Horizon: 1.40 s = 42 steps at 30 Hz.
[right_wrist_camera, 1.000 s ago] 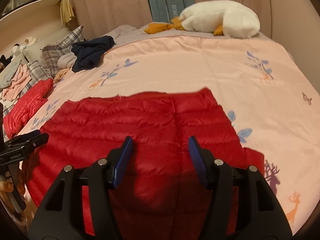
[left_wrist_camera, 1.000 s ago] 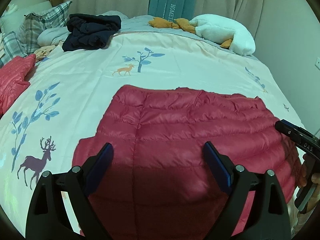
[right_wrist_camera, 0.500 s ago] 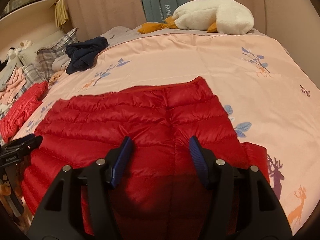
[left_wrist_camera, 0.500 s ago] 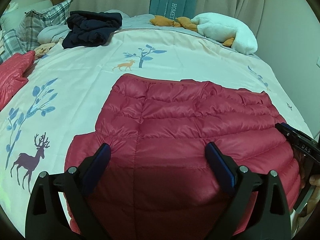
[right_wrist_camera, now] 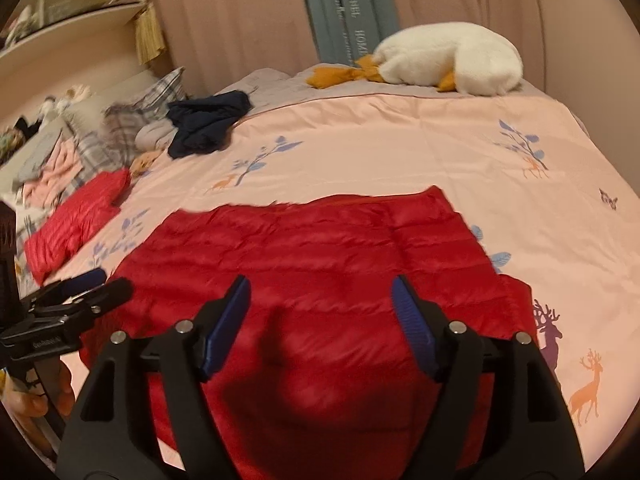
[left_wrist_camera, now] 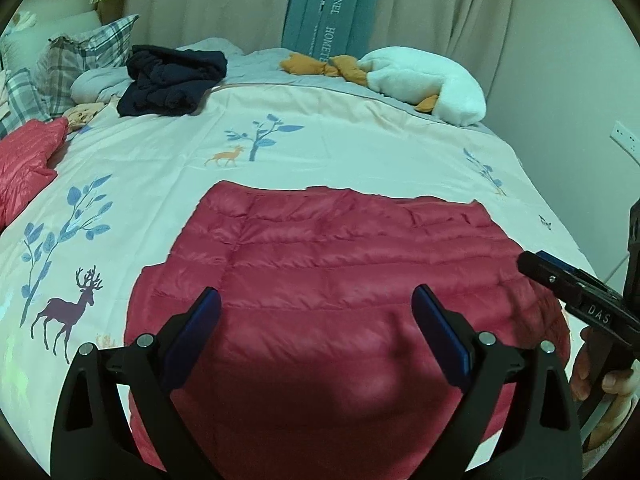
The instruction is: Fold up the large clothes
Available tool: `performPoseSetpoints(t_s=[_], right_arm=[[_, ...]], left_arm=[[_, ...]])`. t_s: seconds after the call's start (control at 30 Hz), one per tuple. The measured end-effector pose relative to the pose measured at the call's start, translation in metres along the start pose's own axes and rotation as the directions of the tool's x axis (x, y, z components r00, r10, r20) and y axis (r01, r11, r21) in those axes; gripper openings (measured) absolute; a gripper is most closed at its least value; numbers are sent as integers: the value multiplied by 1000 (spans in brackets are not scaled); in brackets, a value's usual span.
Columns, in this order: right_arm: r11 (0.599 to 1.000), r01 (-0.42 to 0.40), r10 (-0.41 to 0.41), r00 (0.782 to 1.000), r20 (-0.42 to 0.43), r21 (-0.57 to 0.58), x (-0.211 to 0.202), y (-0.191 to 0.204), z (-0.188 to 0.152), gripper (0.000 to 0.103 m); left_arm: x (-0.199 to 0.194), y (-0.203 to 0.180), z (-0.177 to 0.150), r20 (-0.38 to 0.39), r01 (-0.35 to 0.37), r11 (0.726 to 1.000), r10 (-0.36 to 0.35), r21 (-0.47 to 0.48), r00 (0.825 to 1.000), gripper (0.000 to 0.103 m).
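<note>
A red quilted down jacket [left_wrist_camera: 340, 280] [right_wrist_camera: 320, 272] lies folded flat on the pale deer-print bedspread [left_wrist_camera: 160, 168] [right_wrist_camera: 400, 152]. My left gripper [left_wrist_camera: 316, 304] hovers above its near part, open, with nothing between the blue pads. My right gripper [right_wrist_camera: 320, 292] hangs over the same jacket a little to the right; its jaws are opening and nothing is between them. Each gripper shows at the edge of the other's view, the right one [left_wrist_camera: 576, 284] at the jacket's right side and the left one [right_wrist_camera: 80, 296] at its left side, each held by a hand.
A second red down garment [left_wrist_camera: 28, 160] [right_wrist_camera: 76, 220] lies at the bed's left edge. A dark navy garment [left_wrist_camera: 172, 80] [right_wrist_camera: 208, 120], plaid pillows [left_wrist_camera: 80, 56] and a white plush goose [left_wrist_camera: 424, 84] [right_wrist_camera: 448, 60] sit at the far side, before curtains.
Both grippers pulled back and rose from the jacket, which now shows more fully. The right gripper's jaws have spread wider. The jacket lies where it was.
</note>
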State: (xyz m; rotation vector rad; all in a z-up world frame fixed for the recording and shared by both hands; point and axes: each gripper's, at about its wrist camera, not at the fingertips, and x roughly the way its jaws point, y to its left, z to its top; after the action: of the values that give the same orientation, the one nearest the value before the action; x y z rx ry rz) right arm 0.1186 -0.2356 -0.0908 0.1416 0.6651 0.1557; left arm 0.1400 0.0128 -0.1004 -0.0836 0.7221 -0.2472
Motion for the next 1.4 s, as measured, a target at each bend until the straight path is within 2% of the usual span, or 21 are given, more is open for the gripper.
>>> performPoseSetpoints(t_s=[0.13,0.23,0.47,0.77,1.17,1.4], right_arm=[[995,24,-26,999,-21,-93,6,20,-12,75],[992,44,-51,997,-56,-117,19,23,-20,76],[996,27,-36,994,-100,-88,35,14,-29,80],[997,24,-30,995,-92,-68,25,12,-28,80],[996,75,-77,996,-42,-41,-4,-5,-28,79],[997,68,-64,993,-101,40,7,-28,-36,80]], left_arm=[[3,-13,-11,-3,-16,999,16,39,1000,97],[14,-13,-19,-37,-20,999,22,42,999,97],[31,-7,-28,-82,-21,999,25,48,996,98],[27,-9,-29,-78,-41,998,45,56,996,98],[-6,15,-28,-14,-144,989,144,29,989,98],[4,31,-35,-53,-165,986,164,-4,985,98]])
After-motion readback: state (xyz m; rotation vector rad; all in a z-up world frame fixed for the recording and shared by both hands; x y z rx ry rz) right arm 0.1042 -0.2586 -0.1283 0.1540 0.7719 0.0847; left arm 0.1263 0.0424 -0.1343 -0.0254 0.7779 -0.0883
